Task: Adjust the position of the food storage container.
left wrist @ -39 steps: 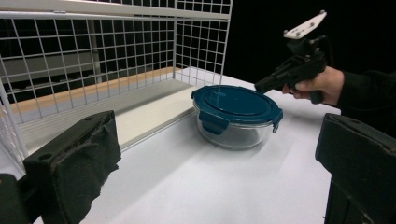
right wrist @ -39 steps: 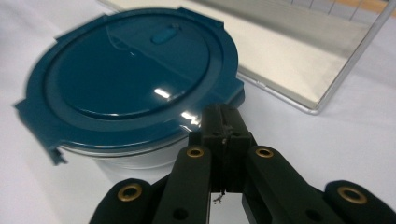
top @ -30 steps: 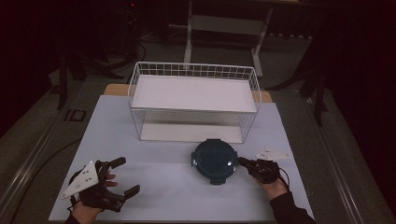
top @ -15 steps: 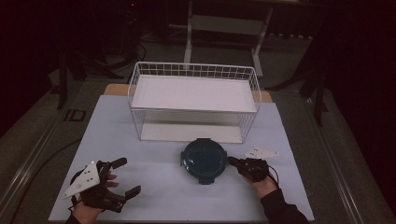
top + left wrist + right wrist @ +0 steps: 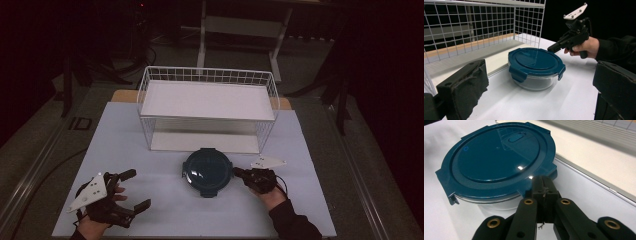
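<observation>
In the high view, the round glass container with a blue lid [image 5: 206, 172] sat on the white table [image 5: 150, 150] just below centre frame, directly in front of the lower shelf of the white wire rack [image 5: 207, 107]. The right gripper [image 5: 239, 173] lay to the right of the container, its closed tips against the lid's right edge. In the right gripper view its two jaws were pressed flat together with nothing between them, the tip [image 5: 543, 185] butted against the lower right rim of the lid [image 5: 499, 157]. The left gripper [image 5: 134, 189] rested well apart from the container at the lower left of the frame, jaws spread wide and holding nothing.

Against the frames from a second and half a second earlier, the container had slid leftward across the table, from right of centre to about the middle, and the right gripper had followed it the same way with its jaws shut throughout. The left gripper had kept its place and its wide opening.

The left gripper view showed the container from the side: clear glass wall under the lid [image 5: 535, 61], the latch tabs folded down, and the right gripper [image 5: 553, 47] held by a hand [image 5: 584, 47] in a dark sleeve at the upper right. The right gripper view showed the oval vent tab on the lid top, which the high view was too small to resolve.
</observation>
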Tool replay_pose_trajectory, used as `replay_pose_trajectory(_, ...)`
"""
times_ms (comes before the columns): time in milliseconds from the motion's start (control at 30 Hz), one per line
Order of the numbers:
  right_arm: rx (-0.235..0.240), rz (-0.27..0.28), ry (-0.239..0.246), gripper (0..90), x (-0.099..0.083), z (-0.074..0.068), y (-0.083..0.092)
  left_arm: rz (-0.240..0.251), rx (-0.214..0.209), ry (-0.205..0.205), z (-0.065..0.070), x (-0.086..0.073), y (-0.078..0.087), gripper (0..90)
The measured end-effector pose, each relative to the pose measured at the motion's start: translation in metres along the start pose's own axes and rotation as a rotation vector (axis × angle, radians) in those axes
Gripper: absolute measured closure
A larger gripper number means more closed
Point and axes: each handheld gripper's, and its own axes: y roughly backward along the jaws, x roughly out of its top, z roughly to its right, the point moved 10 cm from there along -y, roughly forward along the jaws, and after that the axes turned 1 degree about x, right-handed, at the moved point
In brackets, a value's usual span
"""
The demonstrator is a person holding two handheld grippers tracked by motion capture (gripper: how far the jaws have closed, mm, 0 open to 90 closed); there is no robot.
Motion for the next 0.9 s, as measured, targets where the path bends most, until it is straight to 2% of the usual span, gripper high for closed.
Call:
replay_pose_trajectory(167, 0.028, 0.003, 0.003, 90.0, 0.004, -0.007, -0.006, -0.005, -0.002, 0.001, 0.0, -0.001, -0.001, 0.1)
replay_pose_trajectory(267, 0.017, 0.002, 0.016, 90.0, 0.006, -0.01, -0.009, -0.006, -0.003, 0.001, 0.001, -0.001, -0.001, 0.1)
replay_pose_trajectory(367, 0.03, 0.011, 0.009, 90.0, 0.008, -0.009, -0.009, -0.007, -0.004, -0.002, 0.001, -0.001, 0.0, 0.1)
replay_pose_trajectory(600, 0.029, 0.03, 0.02, 90.0, 0.01, -0.012, -0.005, -0.008, -0.008, -0.003, 0.002, -0.001, 0.0, 0.1)
replay_pose_trajectory(667, 0.03, 0.043, 0.025, 88.6, 0.013, -0.013, 0.002, -0.011, -0.011, -0.005, 0.002, -0.001, 0.0, 0.1)
replay_pose_trajectory(767, 0.039, 0.072, 0.024, 79.5, 0.019, -0.014, 0.011, -0.014, -0.01, -0.007, 0.003, -0.001, -0.001, 0.1)
replay_pose_trajectory(800, 0.047, 0.088, 0.015, 72.9, 0.021, -0.015, 0.014, -0.015, -0.011, -0.007, 0.003, -0.001, -0.001, 0.1)
replay_pose_trajectory(833, 0.051, 0.099, 0.005, 61.4, 0.023, -0.016, 0.016, -0.018, -0.012, -0.008, 0.003, -0.002, -0.001, 0.1)
replay_pose_trajectory(900, 0.059, 0.116, 0.007, 44.3, 0.026, -0.02, 0.02, -0.02, -0.015, -0.011, 0.004, -0.002, -0.002, 0.1)
